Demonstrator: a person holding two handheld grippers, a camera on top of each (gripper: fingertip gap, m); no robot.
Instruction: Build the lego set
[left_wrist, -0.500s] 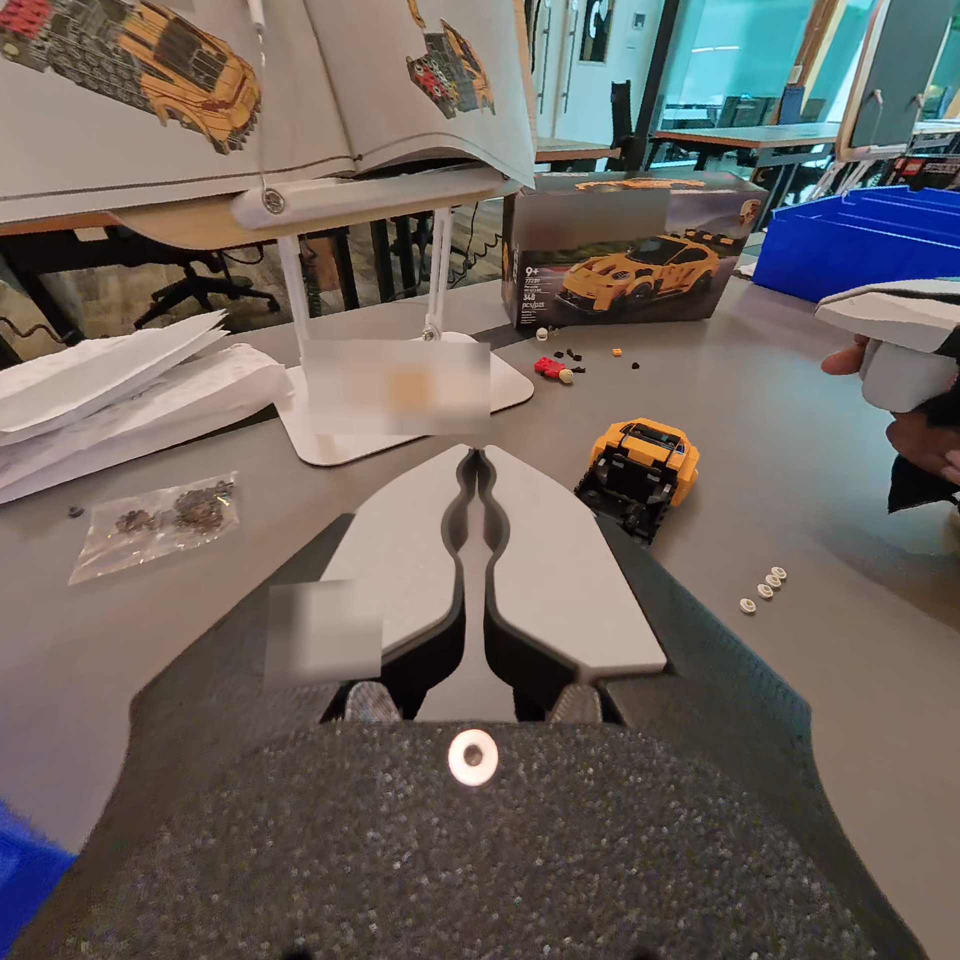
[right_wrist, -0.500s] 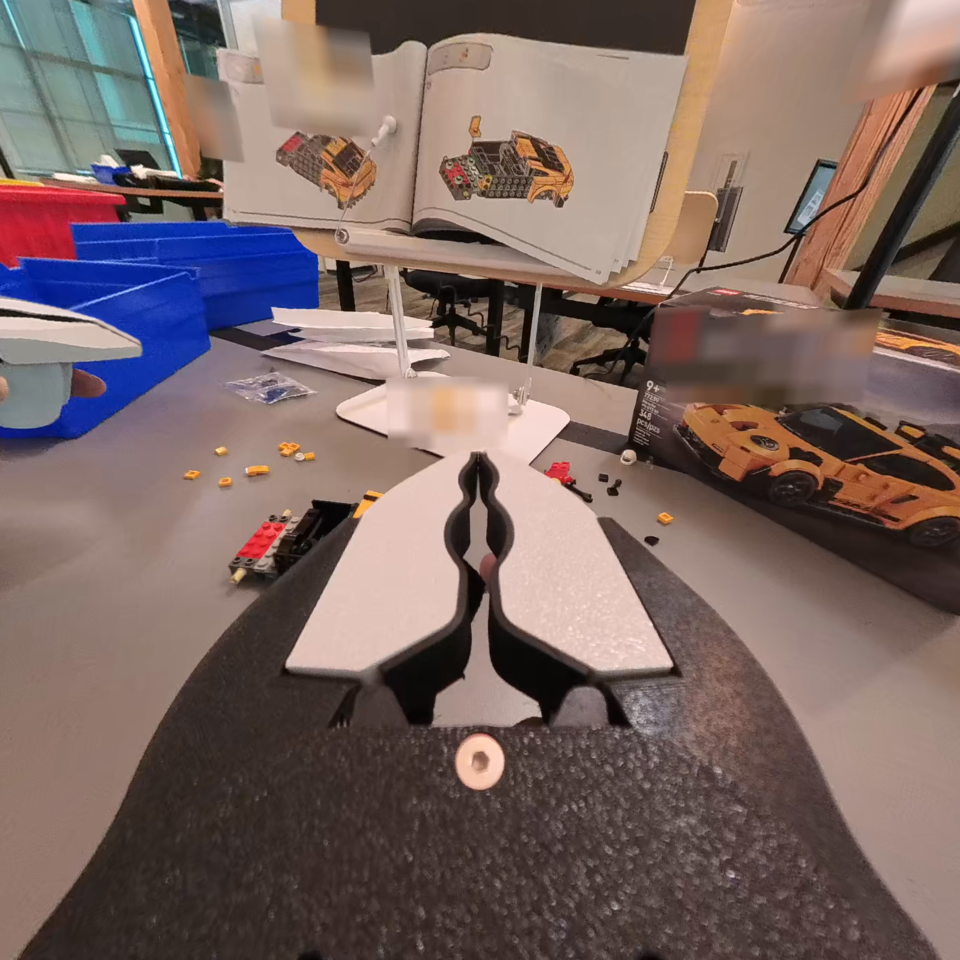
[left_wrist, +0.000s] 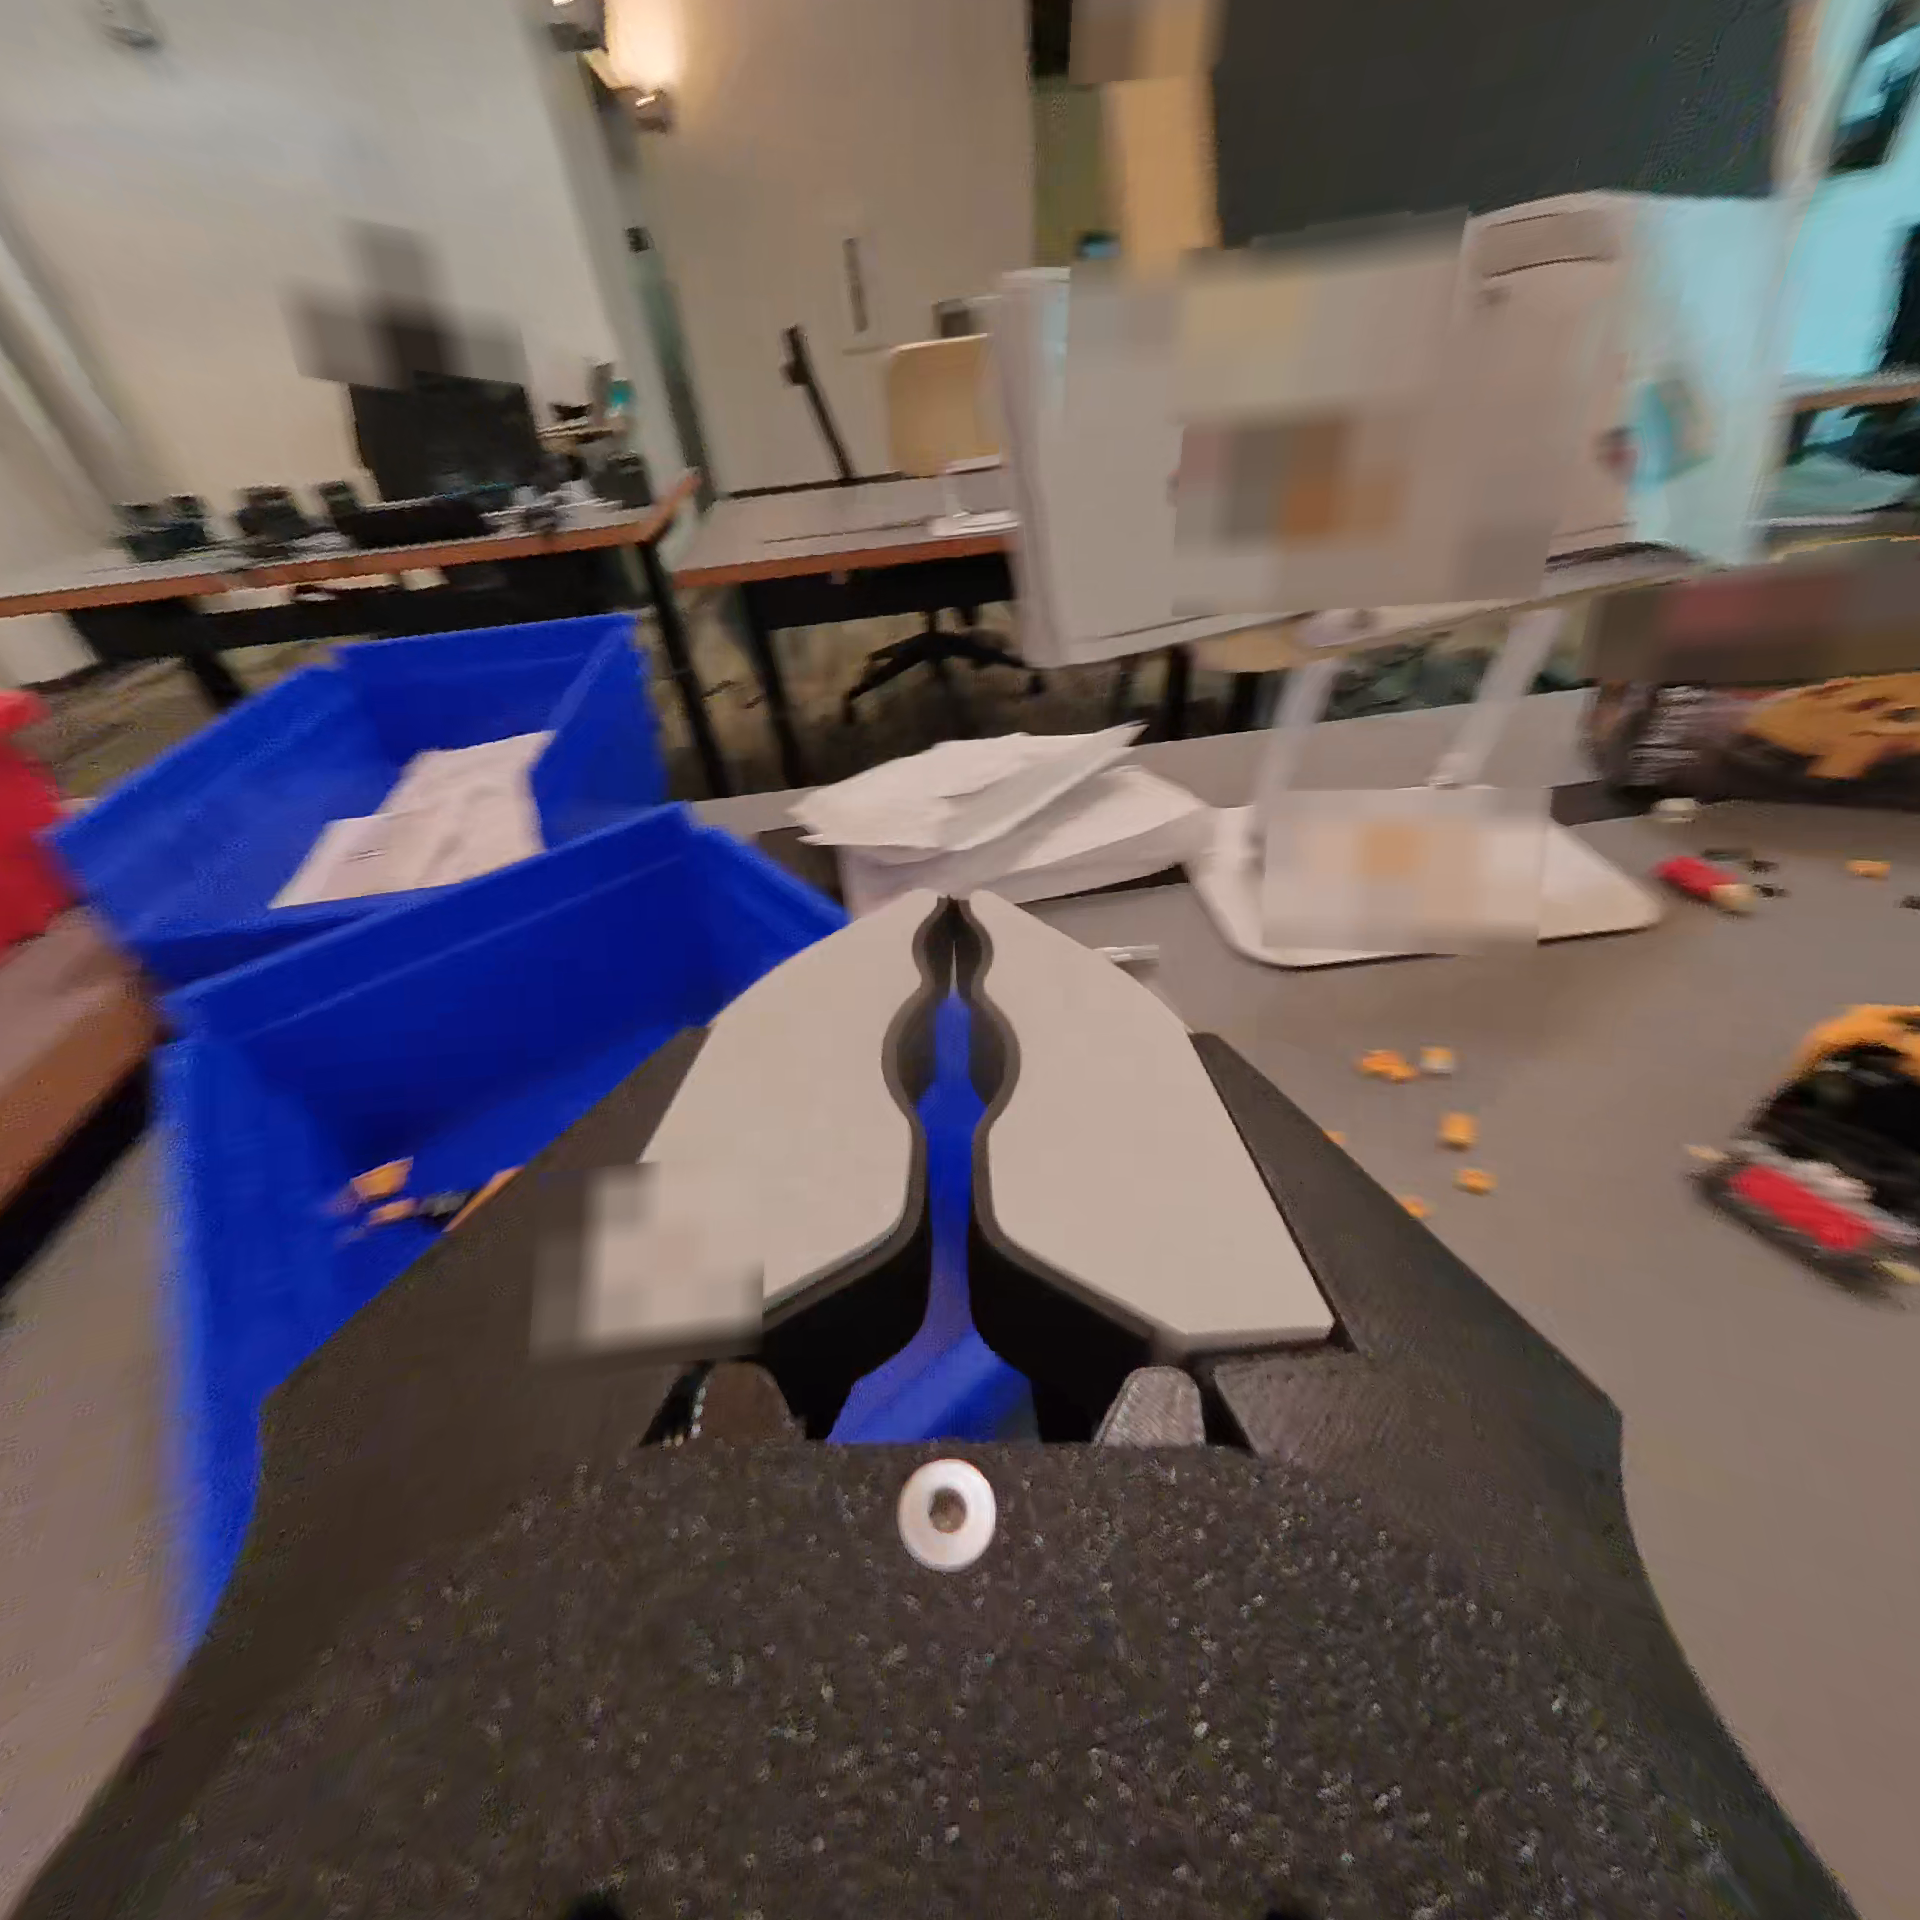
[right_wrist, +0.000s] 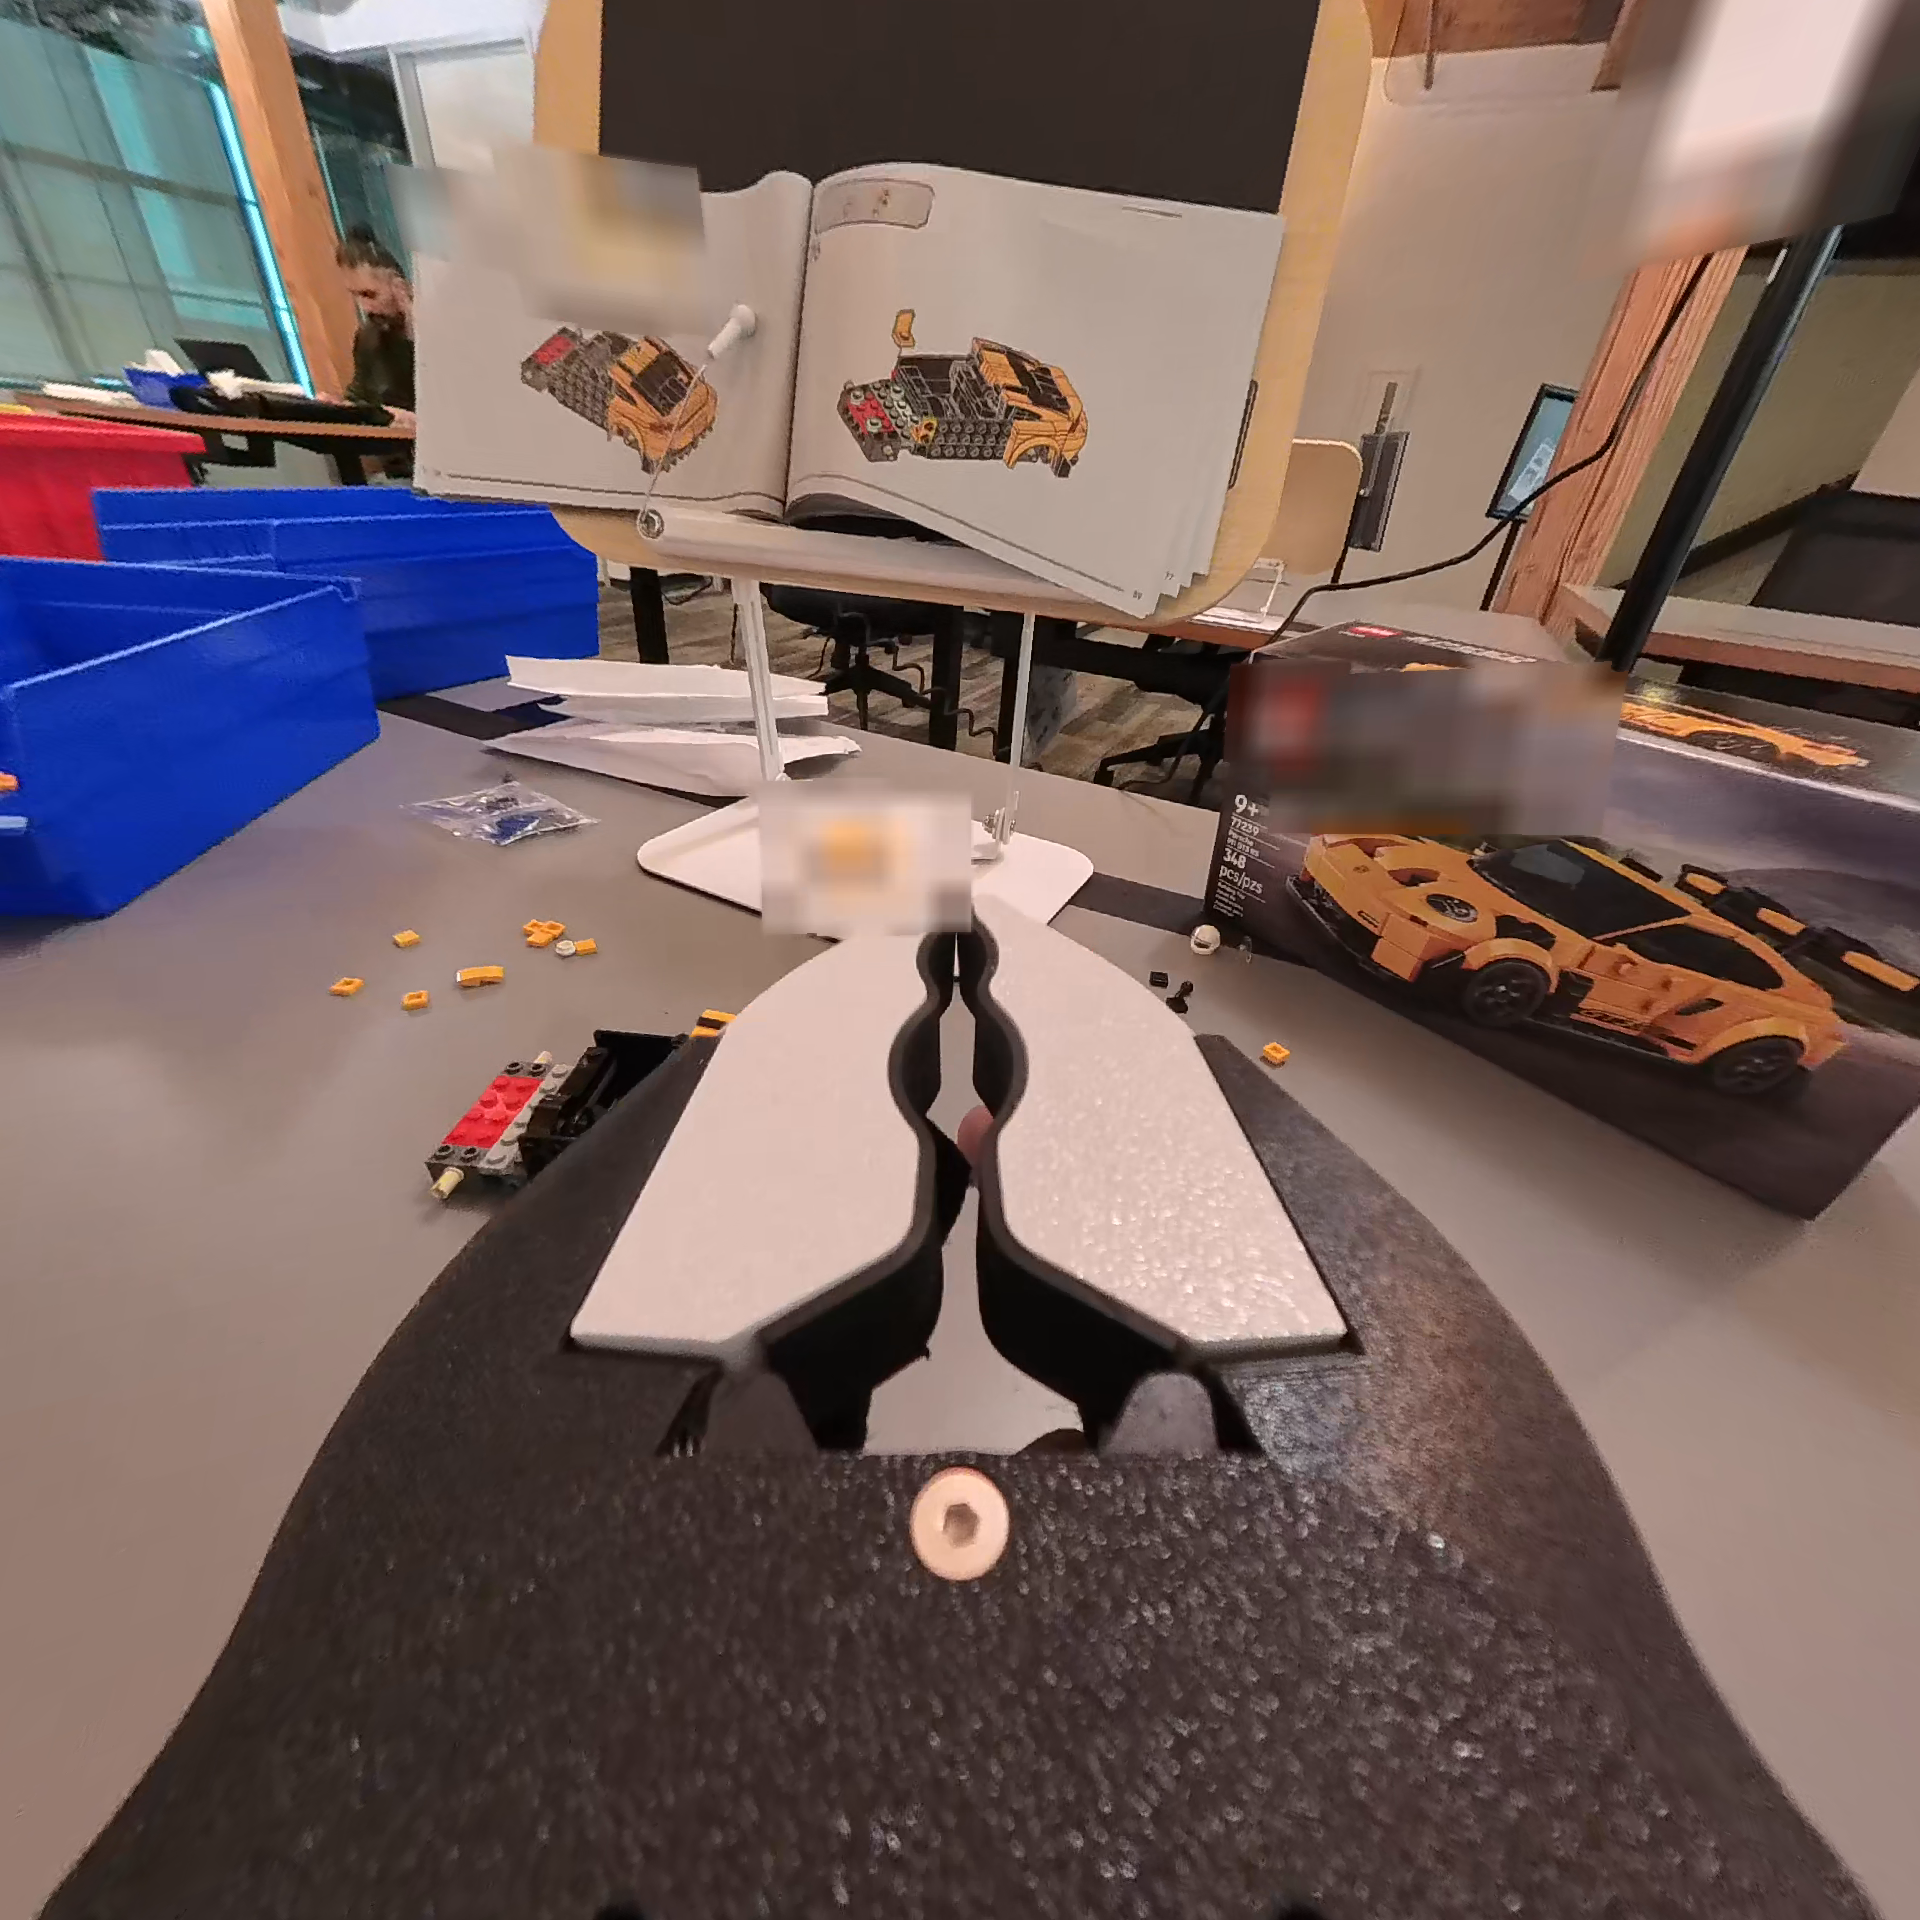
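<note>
Two blue bins (left_wrist: 447, 997) stand at the left edge of the grey table (left_wrist: 1558, 1039): the nearer one holds a few small orange and dark bricks (left_wrist: 405, 1195) in its bottom, blurred by motion so their shapes are hard to tell, and the farther bin (left_wrist: 364, 727) holds white paper sheets. The left gripper (left_wrist: 953, 920) hangs above the near bin's right rim with its tips pressed together and nothing between them; a stack of white paper bags (left_wrist: 987, 810) lies just beyond its tips. The right gripper (right_wrist: 954, 951) is likewise closed on nothing, over the table just in front of the white base of a book stand (right_wrist: 707, 862) that carries an open instruction booklet (right_wrist: 935, 364). A partly built brick car (right_wrist: 540, 1112), red, black and orange, lies on the table just left of the right gripper's fingers, with loose orange pieces (right_wrist: 478, 966) farther left and the printed set box (right_wrist: 1558, 935) to the right.
</note>
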